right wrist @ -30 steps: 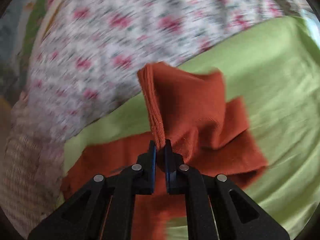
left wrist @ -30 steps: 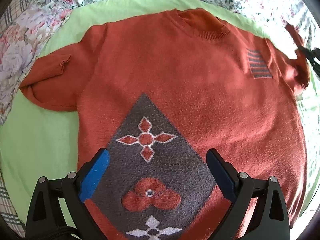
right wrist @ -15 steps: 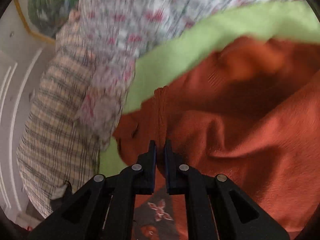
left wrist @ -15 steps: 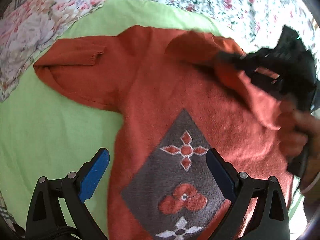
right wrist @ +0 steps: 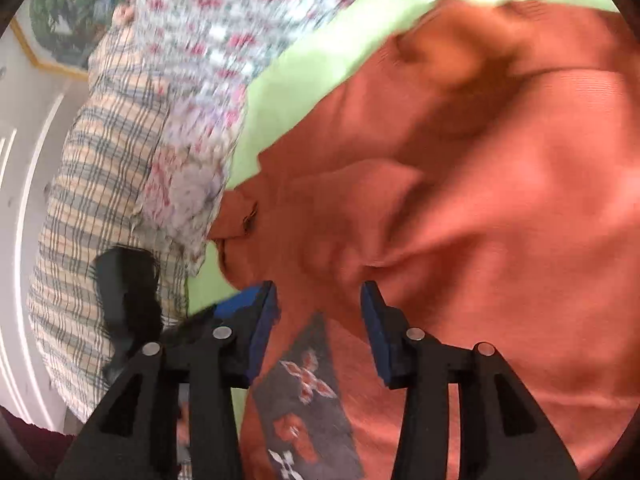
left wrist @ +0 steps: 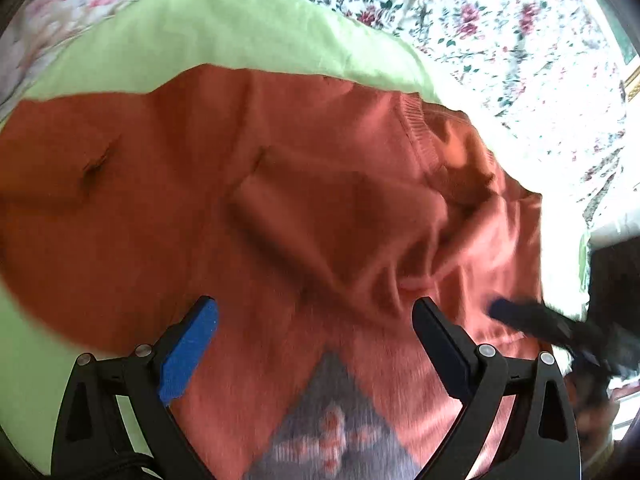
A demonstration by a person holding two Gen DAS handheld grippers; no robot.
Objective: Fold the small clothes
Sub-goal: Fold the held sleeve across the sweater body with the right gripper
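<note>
Right jaws have just been opening; our right gripper now stands part spread, nothing between the pads, sleeve dropped across the sweater. Left gripper spread wide, empty, over the chest. Other sleeve lies out left, nearer our left hand. Sweater on green sheet; floral bedding beyond; nothing blocks.

Sweater hem beyond frame edge
</note>
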